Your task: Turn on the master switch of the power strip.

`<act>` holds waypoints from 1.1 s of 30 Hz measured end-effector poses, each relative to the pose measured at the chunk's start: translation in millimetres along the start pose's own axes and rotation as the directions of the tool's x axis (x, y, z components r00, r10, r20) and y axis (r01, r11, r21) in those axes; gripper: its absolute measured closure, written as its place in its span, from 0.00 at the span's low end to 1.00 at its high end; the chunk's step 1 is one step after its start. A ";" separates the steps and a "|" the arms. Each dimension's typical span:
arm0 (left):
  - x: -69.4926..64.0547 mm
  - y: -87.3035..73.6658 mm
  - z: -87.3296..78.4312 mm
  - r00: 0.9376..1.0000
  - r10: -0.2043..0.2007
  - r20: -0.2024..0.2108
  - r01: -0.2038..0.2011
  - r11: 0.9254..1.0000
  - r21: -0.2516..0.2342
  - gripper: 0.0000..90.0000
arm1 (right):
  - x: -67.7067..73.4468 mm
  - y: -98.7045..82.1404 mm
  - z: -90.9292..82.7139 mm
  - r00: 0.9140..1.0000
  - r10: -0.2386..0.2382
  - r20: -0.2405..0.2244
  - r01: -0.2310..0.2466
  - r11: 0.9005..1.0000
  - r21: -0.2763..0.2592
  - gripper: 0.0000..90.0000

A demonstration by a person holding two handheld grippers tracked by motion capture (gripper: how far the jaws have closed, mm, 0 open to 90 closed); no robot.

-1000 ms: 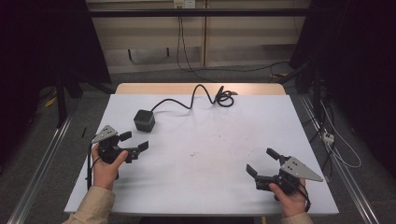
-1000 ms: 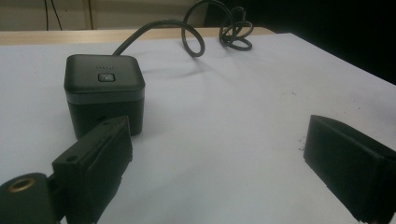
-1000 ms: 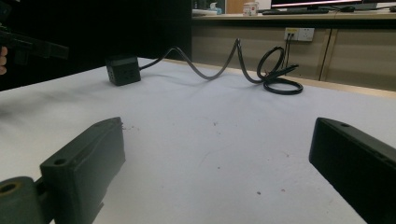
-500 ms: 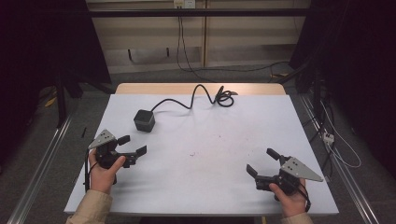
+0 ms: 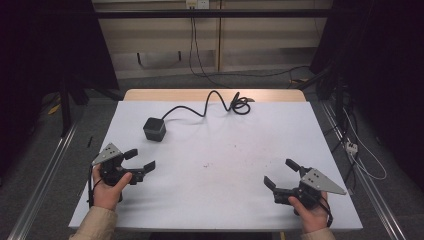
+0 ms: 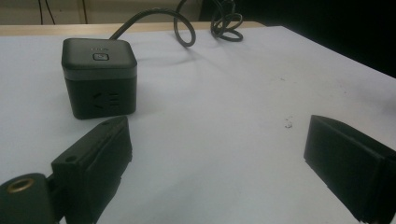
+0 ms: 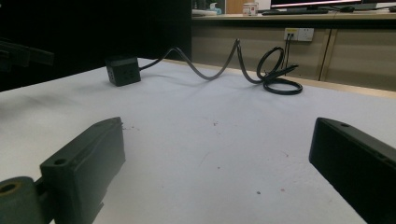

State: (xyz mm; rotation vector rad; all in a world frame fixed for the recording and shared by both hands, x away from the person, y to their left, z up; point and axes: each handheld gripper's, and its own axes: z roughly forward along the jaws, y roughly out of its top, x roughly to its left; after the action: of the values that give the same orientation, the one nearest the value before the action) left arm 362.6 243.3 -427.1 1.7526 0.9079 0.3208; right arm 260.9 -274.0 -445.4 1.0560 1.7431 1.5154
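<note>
2 grippers rest low over the white bench [image 5: 215,195], both with fingers spread wide and holding nothing. The left gripper [image 5: 139,161] is near the black socket cube [image 5: 154,129], which sits at the bench's far left with its cord [image 5: 210,102] looping to the back edge. A careless grab could probably tip the cube, or the stiff cord could drag it sideways; the right gripper [image 5: 281,174] is well apart.

— What sits on the desk [image 5: 240,170]?
— A dark cube socket [image 5: 154,129], upright, button on top, outlets on its side. Its black cable [image 5: 210,102] loops toward the far edge.
</note>
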 end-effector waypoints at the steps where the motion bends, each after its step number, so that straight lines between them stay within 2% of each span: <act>1: -0.1 -0.4 -0.9 1.000 0.003 -0.001 -0.003 1.000 0.001 0.08 | 0.0 0.0 0.0 1.000 0.000 0.000 0.000 1.000 0.000 0.03; 14: -1.1 -6.5 -8.8 1.000 0.010 -0.008 -0.010 1.000 -0.008 0.08 | 0.1 0.3 -0.1 1.000 -0.001 -0.002 0.001 1.000 -0.002 0.03; 33: 0.7 -16.9 -20.4 1.000 0.016 -0.021 -0.016 1.000 0.004 0.08 | 0.6 -0.2 -0.1 1.000 0.001 -0.003 -0.001 1.000 0.001 0.03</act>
State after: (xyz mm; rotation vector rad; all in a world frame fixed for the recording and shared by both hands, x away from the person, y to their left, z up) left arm 343.5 260.0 -434.7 1.7635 0.9108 0.3484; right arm 260.5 -273.6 -445.6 1.0558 1.7459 1.5183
